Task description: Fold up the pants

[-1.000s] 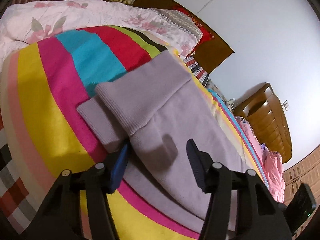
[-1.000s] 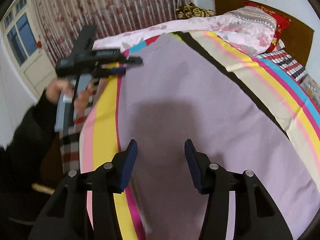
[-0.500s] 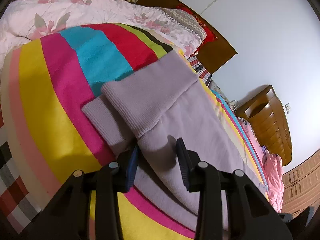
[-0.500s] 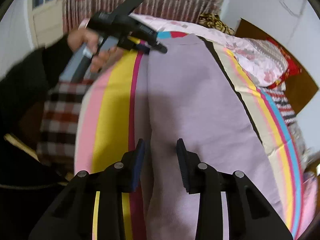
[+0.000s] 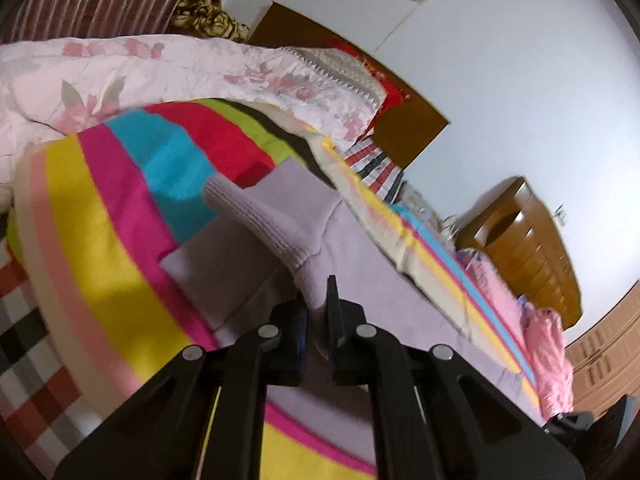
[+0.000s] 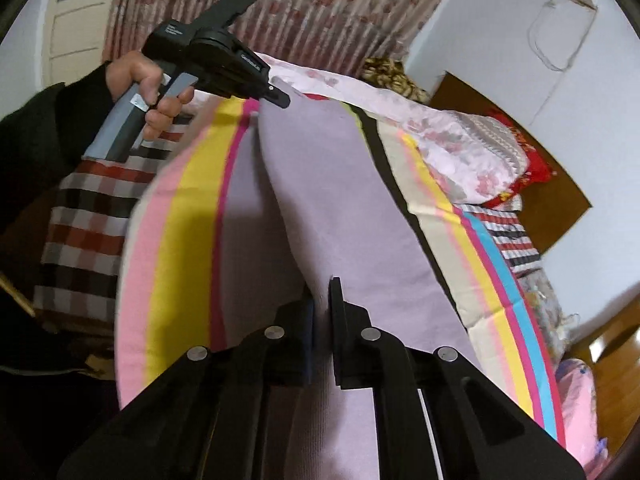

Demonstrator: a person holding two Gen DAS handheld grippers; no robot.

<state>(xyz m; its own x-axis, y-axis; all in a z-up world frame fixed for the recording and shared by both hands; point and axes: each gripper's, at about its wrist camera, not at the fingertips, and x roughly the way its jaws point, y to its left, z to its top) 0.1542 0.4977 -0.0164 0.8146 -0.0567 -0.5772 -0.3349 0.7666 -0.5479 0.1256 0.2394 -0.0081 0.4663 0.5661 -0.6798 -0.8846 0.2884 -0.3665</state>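
Pants point(image 6: 320, 184), lilac knit, flat on striped blanket point(image 6: 192, 208). Left gripper point(image 5: 317, 312) clamped on upper layer near ribbed cuff point(image 5: 260, 220); right gripper point(image 6: 321, 312) clamped on same layer's other end. Step: grasp done, fold pending. Next: lift both together, keep edges aligned.

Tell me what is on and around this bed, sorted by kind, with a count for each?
Lilac pants: 1
Handheld grippers, left gripper and right gripper, both pinching the pants: 2
Striped rainbow blanket: 1
Pink floral quilt: 1
Red pillow: 1
Wooden headboard: 1
Total: 7
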